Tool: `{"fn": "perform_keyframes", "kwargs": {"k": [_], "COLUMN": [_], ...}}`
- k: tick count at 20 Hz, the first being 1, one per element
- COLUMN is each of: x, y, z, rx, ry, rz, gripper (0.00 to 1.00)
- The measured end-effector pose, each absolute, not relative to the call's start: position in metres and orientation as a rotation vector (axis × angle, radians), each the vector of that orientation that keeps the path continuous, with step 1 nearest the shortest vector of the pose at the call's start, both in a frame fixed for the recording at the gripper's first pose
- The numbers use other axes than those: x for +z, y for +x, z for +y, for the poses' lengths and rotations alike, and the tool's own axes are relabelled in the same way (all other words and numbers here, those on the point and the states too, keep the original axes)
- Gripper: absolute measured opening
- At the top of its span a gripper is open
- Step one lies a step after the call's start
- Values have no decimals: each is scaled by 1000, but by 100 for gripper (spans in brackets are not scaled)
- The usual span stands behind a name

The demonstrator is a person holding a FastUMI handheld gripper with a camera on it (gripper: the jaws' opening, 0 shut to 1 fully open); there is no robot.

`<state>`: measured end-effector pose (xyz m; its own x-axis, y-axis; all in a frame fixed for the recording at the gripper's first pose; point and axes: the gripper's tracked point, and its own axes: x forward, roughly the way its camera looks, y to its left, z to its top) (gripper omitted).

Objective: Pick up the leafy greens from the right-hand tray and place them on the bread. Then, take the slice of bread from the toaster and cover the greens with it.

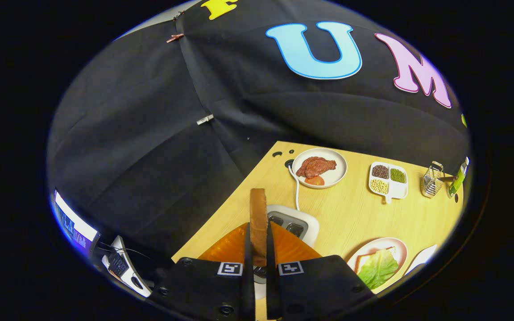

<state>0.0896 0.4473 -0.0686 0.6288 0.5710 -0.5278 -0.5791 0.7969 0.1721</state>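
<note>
gripper (257,249): clamped on the bread slice, both fingers pressing its flat faces, one per side
bread slice (258,218): upright on edge between the fingers, top crust sticking out past the fingertips, lifted clear above the toaster
toaster (293,223): white, two slots facing up, on the desk just ahead of the fingers and slightly right; no bread visible in the slots
toaster cord (296,187): white, runs from the toaster back toward a round hole near the desk's far edge
leafy greens (377,269): lying flat on the bottom bread, right of the fingers
bottom bread (360,258): mostly covered by the greens, only an edge showing on the pink plate
pink plate (397,247): near side of the desk, right of the toaster, apart from it
white tray (422,257): just right of the pink plate, partly cut off
meat plate (335,174): white, round, far side of the desk beyond the toaster, holds reddish meat pieces
divided dish (400,188): white, compartments with dark, green and pale grains, right of the meat plate
wire holder (432,180): right of the divided dish, near the far right corner
green bottle (458,178): beside the wire holder
desk (350,214): light wood
</note>
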Motion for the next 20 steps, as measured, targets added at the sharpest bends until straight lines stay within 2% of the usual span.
{"fn": "perform_keyframes", "kwargs": {"k": [8,20], "x": [-63,-140], "y": [106,130], "z": [380,242], "rx": [572,328], "ry": [83,170], "rz": [605,719], "gripper": [14,14]}}
